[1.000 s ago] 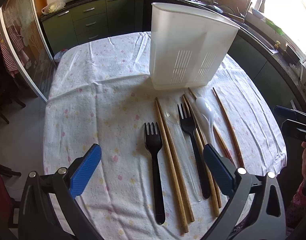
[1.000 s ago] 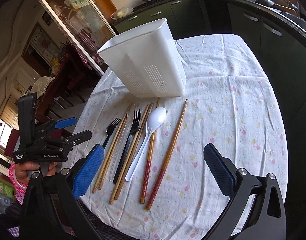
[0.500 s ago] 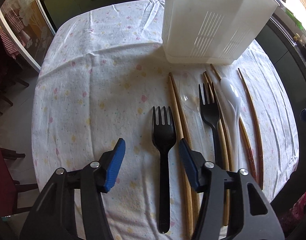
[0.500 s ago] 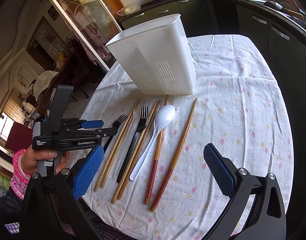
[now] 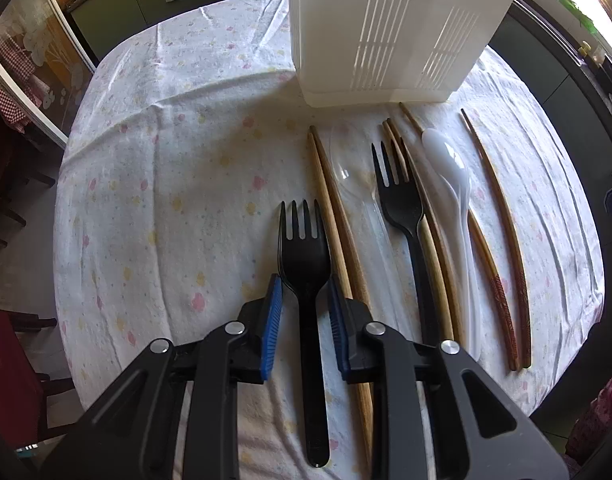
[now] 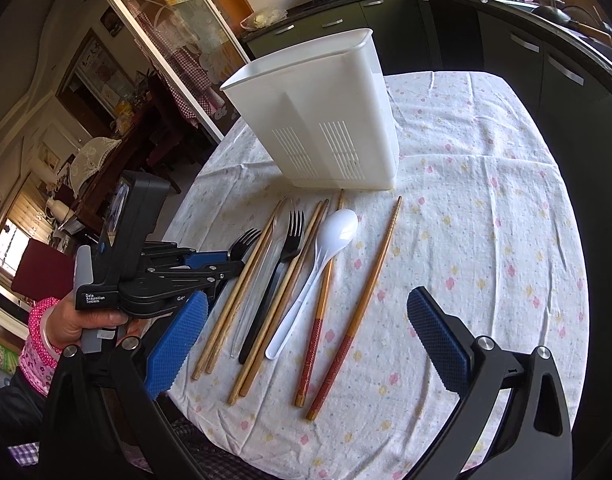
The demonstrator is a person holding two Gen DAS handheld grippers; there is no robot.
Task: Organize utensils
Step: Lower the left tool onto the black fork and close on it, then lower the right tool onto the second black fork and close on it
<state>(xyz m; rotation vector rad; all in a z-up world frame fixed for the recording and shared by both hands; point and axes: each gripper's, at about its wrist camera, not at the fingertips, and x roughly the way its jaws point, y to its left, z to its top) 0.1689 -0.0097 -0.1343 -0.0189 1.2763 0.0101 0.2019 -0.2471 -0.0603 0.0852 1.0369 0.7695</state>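
L tool closing, black fork neck btwn pads | R tool open, empty

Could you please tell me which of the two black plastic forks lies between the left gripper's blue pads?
The leftmost black plastic fork, at the row's outer edge; the closing left gripper straddles its neck. The other black fork lies farther right among the wooden chopsticks.

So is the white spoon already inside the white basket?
No, the white spoon lies on the tablecloth in front of the white basket.
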